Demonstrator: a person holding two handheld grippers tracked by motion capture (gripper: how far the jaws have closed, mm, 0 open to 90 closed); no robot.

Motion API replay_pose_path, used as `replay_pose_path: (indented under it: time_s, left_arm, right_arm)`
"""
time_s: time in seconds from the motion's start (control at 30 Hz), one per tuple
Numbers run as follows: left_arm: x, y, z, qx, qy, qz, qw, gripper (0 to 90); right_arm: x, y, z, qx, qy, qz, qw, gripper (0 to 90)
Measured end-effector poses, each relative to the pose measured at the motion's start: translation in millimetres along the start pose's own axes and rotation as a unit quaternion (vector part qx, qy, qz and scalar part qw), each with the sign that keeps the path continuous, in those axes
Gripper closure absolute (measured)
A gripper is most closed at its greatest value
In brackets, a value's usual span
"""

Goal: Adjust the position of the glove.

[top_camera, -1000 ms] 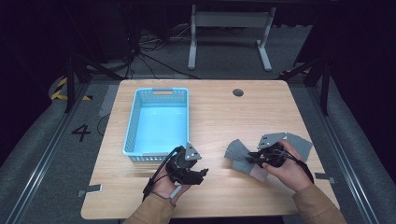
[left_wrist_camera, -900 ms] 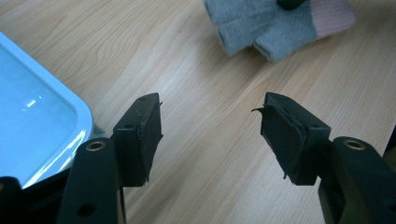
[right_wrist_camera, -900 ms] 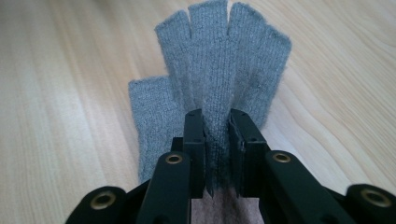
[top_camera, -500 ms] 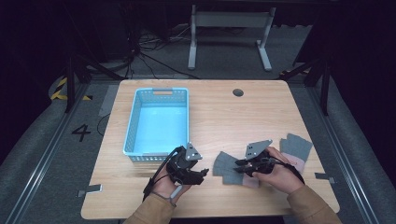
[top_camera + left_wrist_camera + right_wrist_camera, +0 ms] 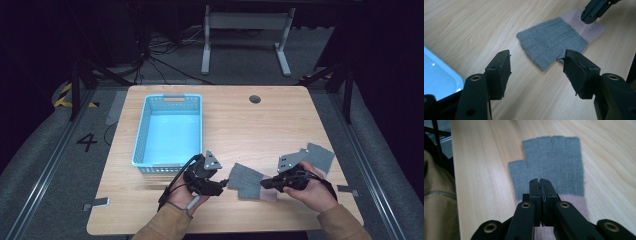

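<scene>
right gripper (image 5: 264, 184): jaws just clamped together at glove (image 5: 246, 180) cuff, probably to drag it | left gripper (image 5: 223, 187): jaws apart, waiting near fingertips | basket (image 5: 141, 142) close for drop-off

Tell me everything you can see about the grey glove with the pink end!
The grey knitted fingerless glove lies flat on the wooden table, between the two grippers. It has short finger stubs, a thumb stub and a pale pink cuff. It looks soft and ribbed. The right gripper, jaws just closed together, sits over the cuff; whether it pinches the cloth is unclear. The left gripper stands open near the finger end.
</scene>
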State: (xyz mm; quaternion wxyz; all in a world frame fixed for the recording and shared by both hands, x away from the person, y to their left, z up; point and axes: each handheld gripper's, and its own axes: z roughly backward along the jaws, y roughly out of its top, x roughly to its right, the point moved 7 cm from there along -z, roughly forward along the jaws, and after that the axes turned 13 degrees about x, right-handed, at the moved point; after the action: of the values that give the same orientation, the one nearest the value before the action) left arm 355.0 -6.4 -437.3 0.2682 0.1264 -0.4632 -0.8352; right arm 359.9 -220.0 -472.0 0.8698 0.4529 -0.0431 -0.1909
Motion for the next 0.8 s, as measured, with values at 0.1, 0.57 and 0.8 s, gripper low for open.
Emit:
replay_pose_path:
  time_s: [0.1,0.57,0.8]
  left_arm:
    - [1.5,3.2,-3.4,0.001,-0.004,-0.005,1.0000,39.4]
    - [4.2,10.1,-11.9,0.001,-0.017,-0.011,0.9998,39.4]
    - [5.0,10.7,-12.7,0.002,-0.019,-0.013,0.9997,39.4]
  right_arm:
    - [-6.1,-5.7,2.6,-0.005,0.012,-0.001,0.9999,89.8]
    - [-25.0,-27.4,-4.2,-0.041,0.056,0.010,0.9975,89.9]
    - [-24.0,-33.2,-5.5,-0.054,0.052,0.011,0.9971,90.0]
